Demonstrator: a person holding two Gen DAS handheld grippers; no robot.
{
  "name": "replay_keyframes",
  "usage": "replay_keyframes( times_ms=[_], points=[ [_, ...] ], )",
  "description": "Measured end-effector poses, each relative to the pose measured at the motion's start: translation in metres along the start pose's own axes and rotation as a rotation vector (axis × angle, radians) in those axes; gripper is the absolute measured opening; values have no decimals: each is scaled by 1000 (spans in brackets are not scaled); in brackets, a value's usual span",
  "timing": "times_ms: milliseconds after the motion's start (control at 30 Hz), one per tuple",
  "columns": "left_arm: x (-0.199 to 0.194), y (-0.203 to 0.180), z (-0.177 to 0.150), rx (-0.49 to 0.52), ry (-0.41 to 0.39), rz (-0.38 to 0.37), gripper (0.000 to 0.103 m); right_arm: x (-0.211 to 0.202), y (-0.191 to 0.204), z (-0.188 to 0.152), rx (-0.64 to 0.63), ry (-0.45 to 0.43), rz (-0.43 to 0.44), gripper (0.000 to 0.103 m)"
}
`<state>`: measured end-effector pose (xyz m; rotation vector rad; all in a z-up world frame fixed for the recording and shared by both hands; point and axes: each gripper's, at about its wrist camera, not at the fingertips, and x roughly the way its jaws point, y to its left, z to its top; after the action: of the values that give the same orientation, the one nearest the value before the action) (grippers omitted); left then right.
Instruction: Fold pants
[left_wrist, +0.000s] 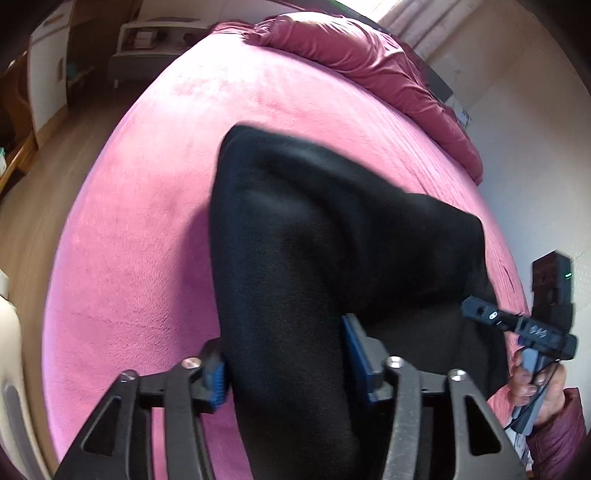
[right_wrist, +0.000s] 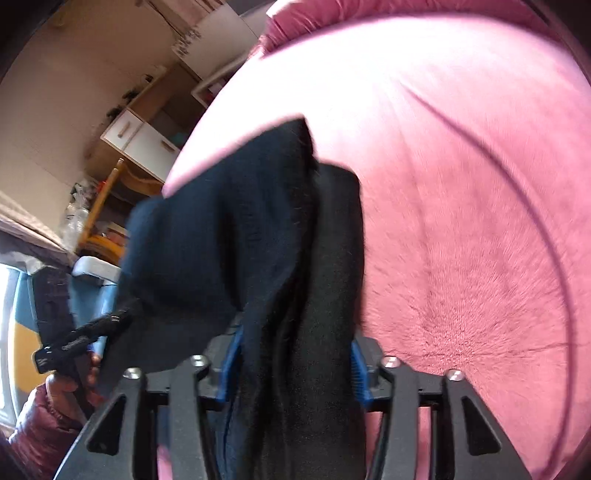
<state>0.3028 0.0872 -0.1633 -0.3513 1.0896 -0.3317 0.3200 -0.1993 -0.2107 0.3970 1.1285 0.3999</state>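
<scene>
Black pants (left_wrist: 306, 229) lie bunched on the pink plush bed cover (left_wrist: 147, 221), with one end raised toward me. My left gripper (left_wrist: 284, 362) has that end between its blue pads (left_wrist: 216, 382); the ribbed pad faces show beside the cloth and do not squeeze it. In the right wrist view another thick fold of the pants (right_wrist: 240, 229) runs between the blue pads (right_wrist: 357, 369) of my right gripper (right_wrist: 293, 358), which likewise stand off the cloth. Each view shows the other gripper's handle (left_wrist: 532, 332) (right_wrist: 74, 343) in a person's hand.
A crumpled maroon duvet (left_wrist: 351, 55) lies along the far edge of the bed. Beyond the bed are a wooden floor (left_wrist: 55, 166), white-fronted wooden cabinets (right_wrist: 140, 140) and a cluttered yellow rack (right_wrist: 99, 221). Pink cover (right_wrist: 461, 221) stretches to the right of the pants.
</scene>
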Motion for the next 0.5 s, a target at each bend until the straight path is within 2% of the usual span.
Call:
replay_keyframes(
  times_ms=[67, 133, 267, 367, 500],
  points=[
    [0, -5, -3, 33, -31, 29, 61, 3, -8, -2, 27, -11, 41, 54],
    [0, -13, -3, 78, -42, 63, 61, 2, -8, -3, 14, -12, 34, 54],
    [0, -18, 5, 48, -38, 76, 64, 2, 3, 1, 13, -7, 12, 55],
    [-6, -28, 4, 68, -71, 145, 65, -2, 13, 0, -7, -15, -27, 57],
    [-19, -36, -5, 48, -114, 211, 65, -7, 11, -2, 27, -19, -31, 58]
  ],
)
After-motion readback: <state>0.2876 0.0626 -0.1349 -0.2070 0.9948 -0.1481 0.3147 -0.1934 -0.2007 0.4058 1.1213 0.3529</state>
